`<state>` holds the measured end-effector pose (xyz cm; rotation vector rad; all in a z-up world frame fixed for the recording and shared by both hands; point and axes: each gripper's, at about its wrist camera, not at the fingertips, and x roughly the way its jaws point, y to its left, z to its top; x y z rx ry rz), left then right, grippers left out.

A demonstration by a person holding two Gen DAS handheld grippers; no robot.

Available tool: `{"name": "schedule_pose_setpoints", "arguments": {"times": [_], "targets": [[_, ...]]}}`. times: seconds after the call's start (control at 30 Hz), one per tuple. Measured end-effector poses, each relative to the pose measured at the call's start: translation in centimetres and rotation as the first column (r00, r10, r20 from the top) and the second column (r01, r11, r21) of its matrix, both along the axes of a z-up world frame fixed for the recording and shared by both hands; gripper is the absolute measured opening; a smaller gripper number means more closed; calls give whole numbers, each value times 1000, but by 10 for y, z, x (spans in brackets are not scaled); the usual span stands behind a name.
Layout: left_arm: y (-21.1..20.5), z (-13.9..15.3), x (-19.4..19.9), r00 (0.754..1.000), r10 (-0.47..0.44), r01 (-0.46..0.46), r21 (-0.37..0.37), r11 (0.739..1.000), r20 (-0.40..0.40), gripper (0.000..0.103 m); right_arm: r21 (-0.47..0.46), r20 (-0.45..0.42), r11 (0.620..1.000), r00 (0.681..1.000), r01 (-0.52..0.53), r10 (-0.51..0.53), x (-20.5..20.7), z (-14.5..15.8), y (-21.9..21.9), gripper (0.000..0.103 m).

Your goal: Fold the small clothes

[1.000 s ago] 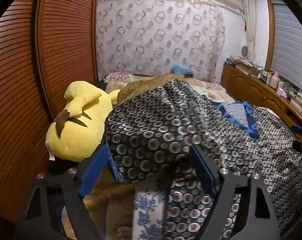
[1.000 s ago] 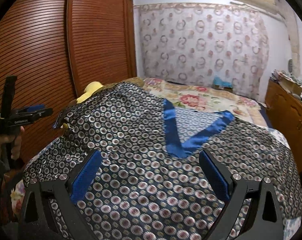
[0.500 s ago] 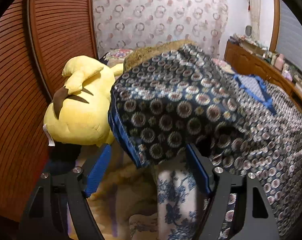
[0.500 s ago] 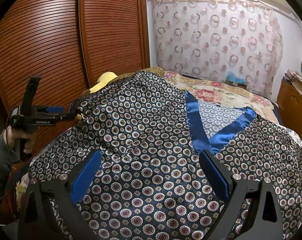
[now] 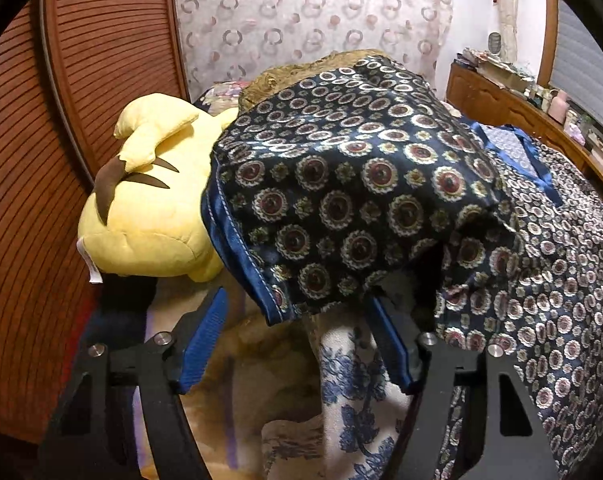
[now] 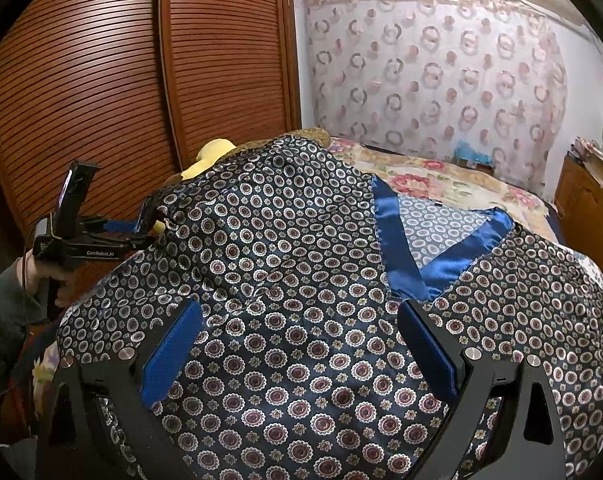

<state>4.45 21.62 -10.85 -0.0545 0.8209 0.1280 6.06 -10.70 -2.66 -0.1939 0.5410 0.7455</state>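
Patterned top [image 6: 301,264] lay spread on the bed [image 6: 441,176], blue V-neck at 1 o'clock in the right wrist view. Left gripper [image 5: 297,320] was at the sleeve [image 5: 341,208] hem; jaws had just been closing, sleeve edge draped between them, pads not visibly pressing. Right gripper [image 6: 299,344] hovered over the top, jaws wide, holding nothing. Yellow plush [image 5: 149,208] sat at 9 o'clock of the sleeve.

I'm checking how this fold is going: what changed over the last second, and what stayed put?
The left gripper dipped toward the bed; its jaws have just been closing around the sleeve draped across them, not visibly pinching it. The right gripper stayed open over the patterned top; the yellow plush has not moved.
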Motion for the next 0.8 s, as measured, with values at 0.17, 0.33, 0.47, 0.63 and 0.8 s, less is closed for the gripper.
{"name": "schedule_pose_setpoints", "arguments": {"times": [0.17,0.33,0.47,0.63,0.8], "targets": [[11,12,0,998,33,-33,-5,999,45,23,3,-5,1000,1000,7,-7,2,0,-3,98],[7,47,0,990,17,-15,-10,1000,142,8,15,-13,1000,1000,21,-21,4,0,-8,98],[-9,81,6,976,-33,34,0,999,215,6,23,-18,999,999,33,-33,5,0,-12,98],[-46,112,21,953,-131,130,21,991,272,6,37,-19,998,998,53,-52,7,2,-21,98],[-90,129,47,929,-241,238,46,970,281,6,51,-25,996,997,80,-79,11,2,-34,98]]}}
